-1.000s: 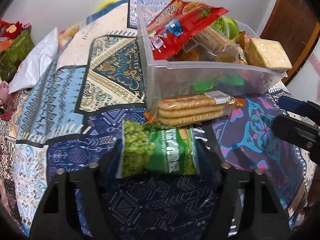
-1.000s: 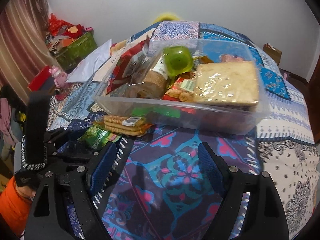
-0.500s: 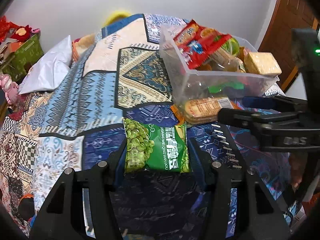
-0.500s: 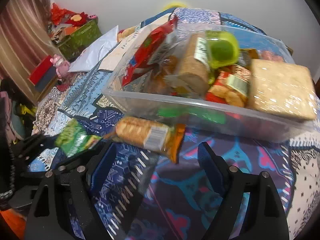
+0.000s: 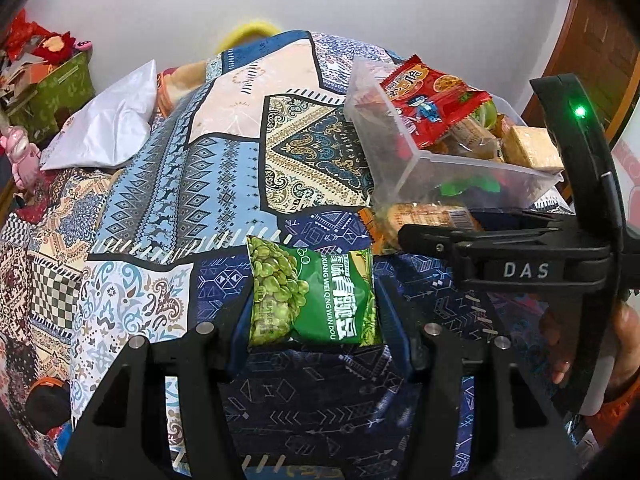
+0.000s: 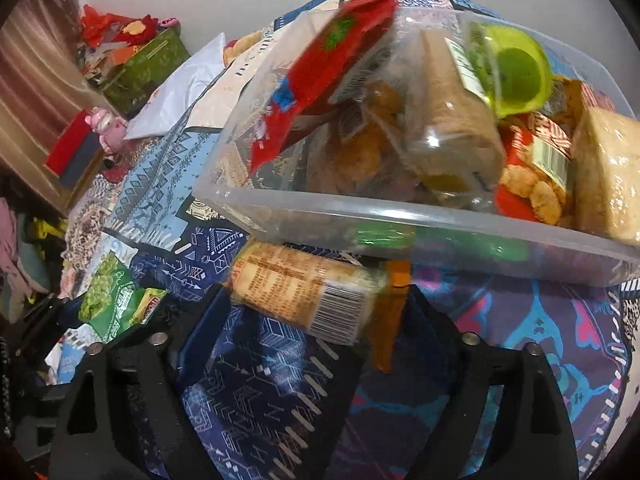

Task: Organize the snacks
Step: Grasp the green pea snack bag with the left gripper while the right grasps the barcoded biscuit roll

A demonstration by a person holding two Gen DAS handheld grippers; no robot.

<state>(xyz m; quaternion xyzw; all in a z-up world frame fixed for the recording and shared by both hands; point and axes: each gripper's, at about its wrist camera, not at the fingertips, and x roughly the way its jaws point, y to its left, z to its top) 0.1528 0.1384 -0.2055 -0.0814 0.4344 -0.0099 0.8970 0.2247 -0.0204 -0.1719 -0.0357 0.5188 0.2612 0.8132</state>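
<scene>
Closest to us, our left tool (image 5: pixel 316 332) is clamped on a green packet of peas (image 5: pixel 312 300), its blue pads pressing both ends of the packet just above the patterned bedspread (image 5: pixel 180 200). Our right tool (image 6: pixel 316 320) has its jaws opening wide around a clear-wrapped pack of biscuits (image 6: pixel 304 292) with an orange end; the pack sits between the jaws, and we cannot tell whether it touches them. In the left view the right tool reaches in from the right, held by a hand (image 5: pixel 624 344). The biscuits lie on the bed right against the front wall of a clear plastic bin (image 6: pixel 440 228). Inside the bin sit a red snack bag (image 5: pixel 432 100), a green jelly cup (image 6: pixel 516 76) and wrapped crackers (image 6: pixel 608 176). Farther off, a white pillow (image 5: pixel 108 124) lies by the wall.
</scene>
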